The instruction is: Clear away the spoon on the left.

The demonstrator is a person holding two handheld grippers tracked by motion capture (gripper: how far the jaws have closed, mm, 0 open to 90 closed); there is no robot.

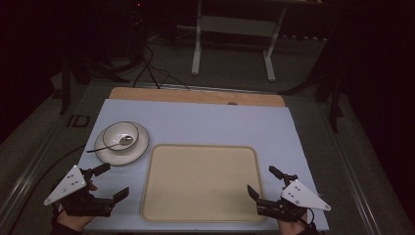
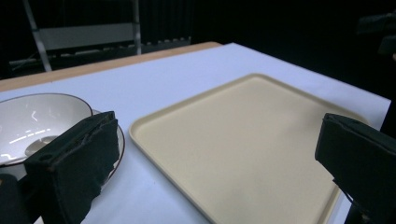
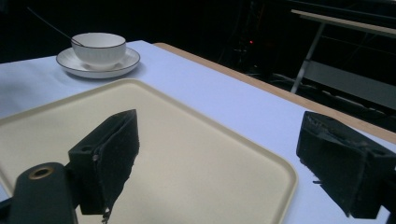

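Bowl with a spoon lying in it, seated on a saucer on the pale blue mat, ahead of the left tongs and just to their outer side; the left tongs are the nearer pair and are the likely ones to reach. Beside the saucer, apart from it, an empty beige tray lies between the two pairs of tongs. In the left gripper view the bowl sits just beyond the left-hand jaw and the tray spans the gap; both jaws stand wide apart with nothing between them. The right tongs hover over the tray's near right corner, likewise released and empty; in the right gripper view bowl and saucer stand well beyond the tray. For a sound pick-up, presumably toward the tray, the left tongs should turn toward the saucer and take it by its rim, one jaw under and one over, kept level so the bowl does not slide. The spoon handle projects over the bowl's rim on the side away from the tray, seemingly resting free, though the dim light leaves this unsure; avoid knocking it, lift slowly, and steady the far rim with the right tongs if needed.
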